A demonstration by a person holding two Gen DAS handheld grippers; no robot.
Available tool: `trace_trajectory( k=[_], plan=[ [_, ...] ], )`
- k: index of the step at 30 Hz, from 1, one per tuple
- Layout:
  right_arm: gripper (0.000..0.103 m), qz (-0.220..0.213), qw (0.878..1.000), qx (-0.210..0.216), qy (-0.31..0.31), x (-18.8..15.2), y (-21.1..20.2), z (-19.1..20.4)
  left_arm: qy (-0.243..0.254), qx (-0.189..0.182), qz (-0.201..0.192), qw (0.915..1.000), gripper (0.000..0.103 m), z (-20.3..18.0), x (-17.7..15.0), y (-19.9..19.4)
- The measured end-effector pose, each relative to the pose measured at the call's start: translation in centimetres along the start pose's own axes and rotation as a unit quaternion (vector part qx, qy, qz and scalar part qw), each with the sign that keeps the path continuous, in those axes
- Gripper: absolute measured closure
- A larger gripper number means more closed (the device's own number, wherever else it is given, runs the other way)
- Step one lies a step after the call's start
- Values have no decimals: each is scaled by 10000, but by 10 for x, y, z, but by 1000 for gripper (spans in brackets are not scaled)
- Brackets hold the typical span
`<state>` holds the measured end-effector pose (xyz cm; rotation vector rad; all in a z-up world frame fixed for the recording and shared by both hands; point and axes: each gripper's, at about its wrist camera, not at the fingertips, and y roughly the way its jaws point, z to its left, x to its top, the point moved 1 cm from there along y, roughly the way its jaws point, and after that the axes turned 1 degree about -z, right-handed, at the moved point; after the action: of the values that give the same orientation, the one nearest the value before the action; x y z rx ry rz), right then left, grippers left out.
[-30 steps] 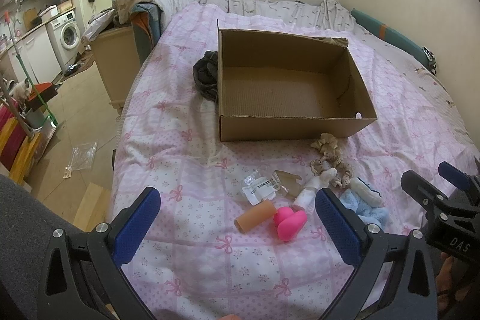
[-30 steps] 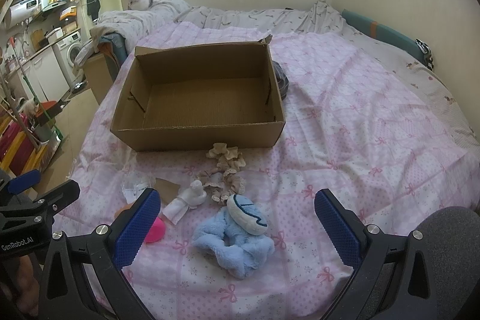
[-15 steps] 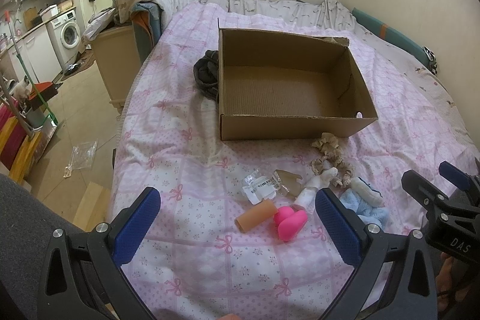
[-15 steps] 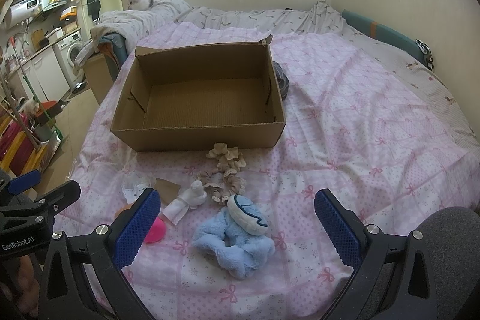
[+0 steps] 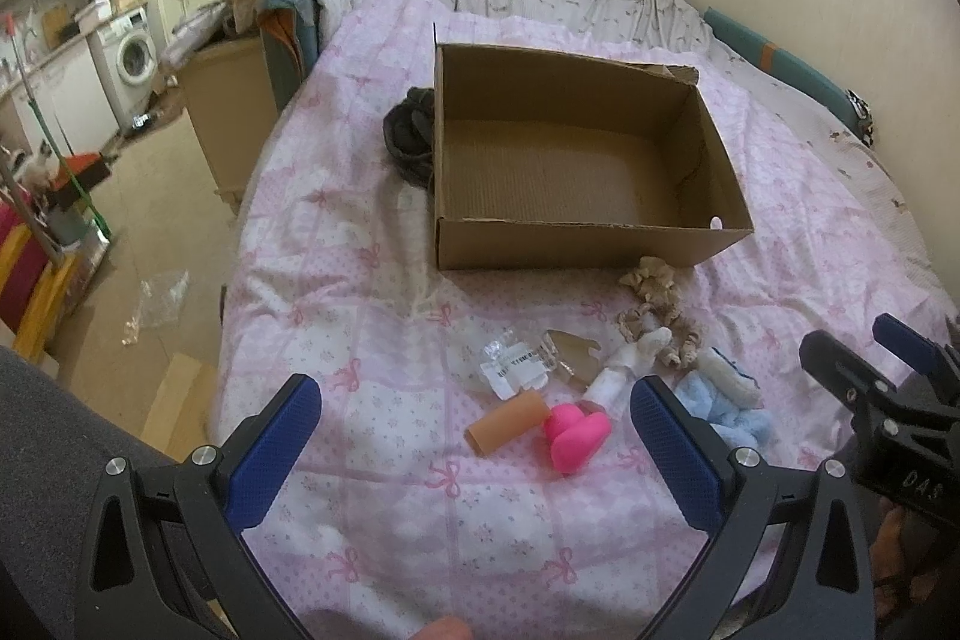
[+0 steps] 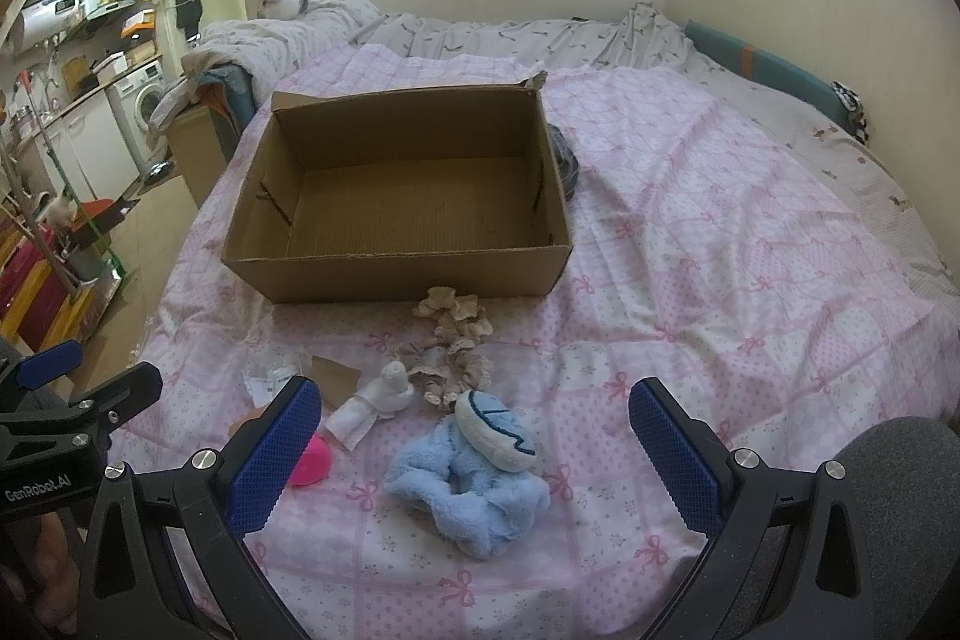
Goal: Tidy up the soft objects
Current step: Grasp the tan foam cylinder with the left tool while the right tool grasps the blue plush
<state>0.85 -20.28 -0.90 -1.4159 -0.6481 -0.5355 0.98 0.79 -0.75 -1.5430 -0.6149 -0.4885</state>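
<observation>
An open empty cardboard box (image 5: 576, 214) (image 6: 396, 274) sits on the pink bedspread. In front of it lie beige scrunchies (image 5: 651, 283) (image 6: 447, 340), a white sock (image 5: 624, 367) (image 6: 375, 400), a blue plush toy (image 6: 474, 466) (image 5: 729, 403), a pink sponge (image 5: 576, 433) (image 6: 309, 463), an orange roll (image 5: 507, 423) and clear plastic packaging (image 5: 516, 364). My left gripper (image 5: 474, 448) is open and empty, just short of the orange roll. My right gripper (image 6: 468, 451) is open and empty, with the blue plush between its fingers' line of sight.
A dark garment (image 5: 411, 133) lies against the box's far side. A cat (image 6: 282, 1) rests on piled bedding at the bed's head. The bed's left edge drops to the floor, where a wooden cabinet (image 5: 231, 100) and a washing machine (image 5: 135, 52) stand.
</observation>
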Motion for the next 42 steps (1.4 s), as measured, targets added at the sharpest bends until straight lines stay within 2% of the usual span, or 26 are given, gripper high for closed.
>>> trace_trajectory(
  k=[3, 7, 9, 12, 14, 16, 18, 20, 23, 24, 27, 29, 31, 33, 38, 42],
  plan=[
    [0, -22, 9999, 151, 38, 14, -3, -2, -148, 149, 110, 9997, 0, 7, 12, 2],
    [0, 189, 9982, 449, 360, 36, 3, -18, -418, 441, 406, 9973, 0, 25, 34, 13],
    [0, 382, 9960, 617, 515, 45, 11, -27, -587, 429, 595, 9956, 0, 37, 44, 23],
    [0, 641, 9931, 761, 614, 51, 24, -37, -660, 319, 1121, 9910, 0, 48, 55, 48],
    [0, 920, 9898, 815, 717, 52, 34, -45, -709, 237, 1701, 9826, 1, 51, 52, 72],
    [0, 1238, 9855, 854, 781, 48, 45, -50, -823, -11, 2058, 9751, 11, 51, 44, 89],
    [0, 1496, 9817, 884, 782, 43, 55, -52, -670, -138, 2352, 9695, 17, 41, 35, 101],
    [0, 1589, 9804, 895, 743, 37, 59, -52, -548, -344, 2708, 9605, 22, 30, 23, 116],
    [0, 1665, 9801, 845, 680, 25, 66, -50, -525, -714, 3204, 9431, 43, 14, 4, 135],
    [0, 1725, 9788, 844, 707, 21, 69, -50, -440, -724, 3251, 9419, 49, 10, 0, 139],
    [0, 1869, 9751, 860, 830, 13, 76, -51, 103, -674, 3253, 9431, 50, -5, -6, 146],
    [0, 1879, 9748, 840, 862, 13, 79, -53, 239, -793, 3279, 9411, 58, -11, -10, 147],
    [0, 1875, 9747, 822, 897, 12, 81, -55, 320, -881, 3269, 9404, 83, -15, -13, 147],
    [0, 1904, 9740, 814, 921, 10, 83, -55, 309, -939, 3258, 9403, 96, -18, -18, 155],
    [0, 1922, 9730, 861, 940, 9, 86, -56, 114, -1084, 3027, 9468, 99, -7, -14, 134],
    [0, 2075, 9674, 934, 1116, 6, 92, -62, -142, -1193, 2791, 9527, 99, 3, -8, 109]
  ],
)
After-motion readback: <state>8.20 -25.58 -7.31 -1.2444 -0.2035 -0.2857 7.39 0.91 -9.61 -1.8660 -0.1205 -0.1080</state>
